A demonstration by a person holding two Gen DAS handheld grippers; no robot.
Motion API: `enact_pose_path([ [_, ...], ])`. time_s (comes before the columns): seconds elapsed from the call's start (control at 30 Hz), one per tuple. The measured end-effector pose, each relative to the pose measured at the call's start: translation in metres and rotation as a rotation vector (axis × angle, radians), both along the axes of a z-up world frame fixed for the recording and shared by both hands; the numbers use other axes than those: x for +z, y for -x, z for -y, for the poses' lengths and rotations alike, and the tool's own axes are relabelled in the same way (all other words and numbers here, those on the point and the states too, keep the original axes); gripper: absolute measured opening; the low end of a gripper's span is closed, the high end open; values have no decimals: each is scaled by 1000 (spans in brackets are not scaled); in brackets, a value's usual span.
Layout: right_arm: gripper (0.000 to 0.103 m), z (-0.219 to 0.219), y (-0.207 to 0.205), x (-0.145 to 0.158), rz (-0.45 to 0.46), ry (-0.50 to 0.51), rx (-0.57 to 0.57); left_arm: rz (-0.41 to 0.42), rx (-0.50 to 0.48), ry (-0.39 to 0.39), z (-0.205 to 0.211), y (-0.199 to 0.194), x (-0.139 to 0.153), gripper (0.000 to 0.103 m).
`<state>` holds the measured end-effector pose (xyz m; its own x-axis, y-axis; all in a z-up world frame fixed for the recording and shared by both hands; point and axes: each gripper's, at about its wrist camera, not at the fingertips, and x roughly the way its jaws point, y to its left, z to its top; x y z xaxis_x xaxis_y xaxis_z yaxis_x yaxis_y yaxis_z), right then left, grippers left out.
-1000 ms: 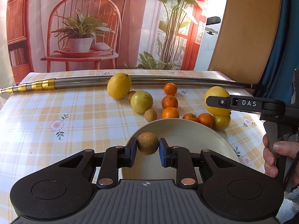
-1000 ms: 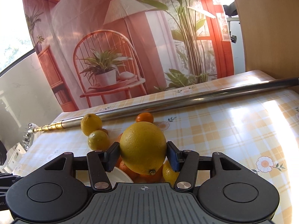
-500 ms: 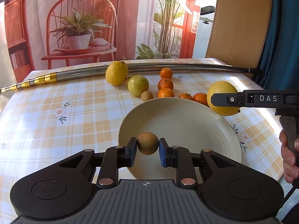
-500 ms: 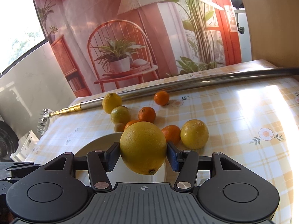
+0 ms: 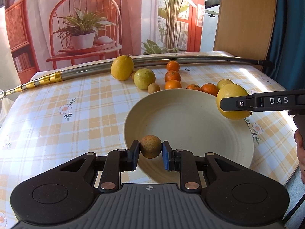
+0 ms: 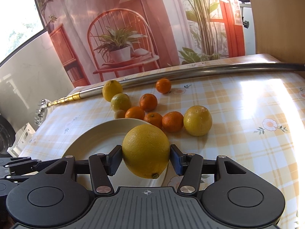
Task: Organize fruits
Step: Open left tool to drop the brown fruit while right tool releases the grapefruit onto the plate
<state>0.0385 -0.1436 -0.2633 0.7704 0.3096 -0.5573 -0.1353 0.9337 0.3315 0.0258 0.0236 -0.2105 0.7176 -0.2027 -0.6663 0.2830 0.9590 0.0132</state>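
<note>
Both fingers loaded over the bowl

My left fingers (image 5: 150, 153) clench a brown fruit (image 5: 150, 146) above the bowl's (image 5: 190, 114) near rim; my right fingers (image 6: 145, 157) grip a lemon (image 6: 145, 150) over its far edge, poised to drop. Other fruit waits on the desk (image 5: 57, 114).

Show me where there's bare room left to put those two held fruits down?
The cream bowl is empty inside. The checked tablecloth left of it is bare up to the metal pole; so is the sunlit cloth right of the big yellow fruit. Behind the bowl, the tangerines crowd together.
</note>
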Motion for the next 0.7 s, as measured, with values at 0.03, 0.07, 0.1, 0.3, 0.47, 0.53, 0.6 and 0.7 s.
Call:
enact_pose_path([
  [0.03,50,0,-1,-1,-5,3,-1,0,0,0,0,0,0,27],
  [0.07,50,0,-1,-2,-10,4,-1,2,1,-1,1,0,0,27],
  [0.1,50,0,-1,-2,-10,2,1,3,1,-2,1,0,0,27],
  [0.3,50,-1,-2,-3,-13,15,10,7,3,-6,3,1,-1,27],
  [0.47,50,-3,-2,-3,-13,15,10,14,6,-11,4,2,-1,27],
  [0.53,52,-2,-2,-3,-12,14,12,18,9,-12,4,2,-1,27],
  [0.6,54,-2,-2,-2,-9,10,15,19,11,-11,4,2,-1,27],
  [0.7,55,-3,-1,-1,2,16,17,27,12,-10,4,3,-1,31],
])
